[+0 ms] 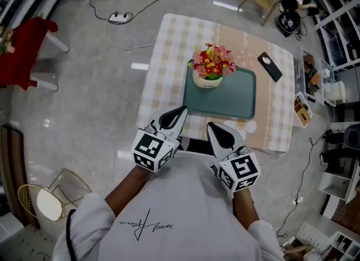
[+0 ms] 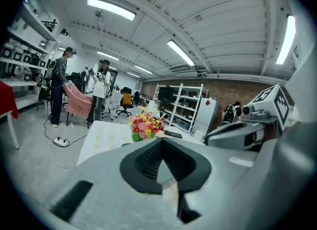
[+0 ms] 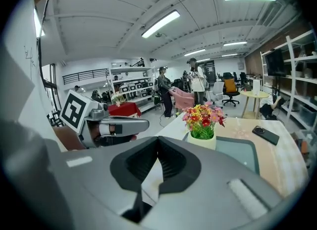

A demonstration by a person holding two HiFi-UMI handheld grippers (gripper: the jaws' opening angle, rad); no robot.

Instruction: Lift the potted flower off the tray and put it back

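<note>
Lift not started yet: flower sits on the tray, far left corner, on the counter. My left hand-held gripper and right hand-held gripper are both clamped shut, empty, by the counter's near edge. Next, I reckon: open up, reach for the flower. Head view shows the whole tray; gripper views add people and shelves beyond.

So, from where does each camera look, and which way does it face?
Head view: on the head, steeply down at tray and flowers; shows left gripper, right gripper, shirt.
Left gripper view: on that gripper, along shut jaws toward flowers; right gripper at right.
Right gripper view: likewise; left gripper at left.
All share the flowers.
</note>
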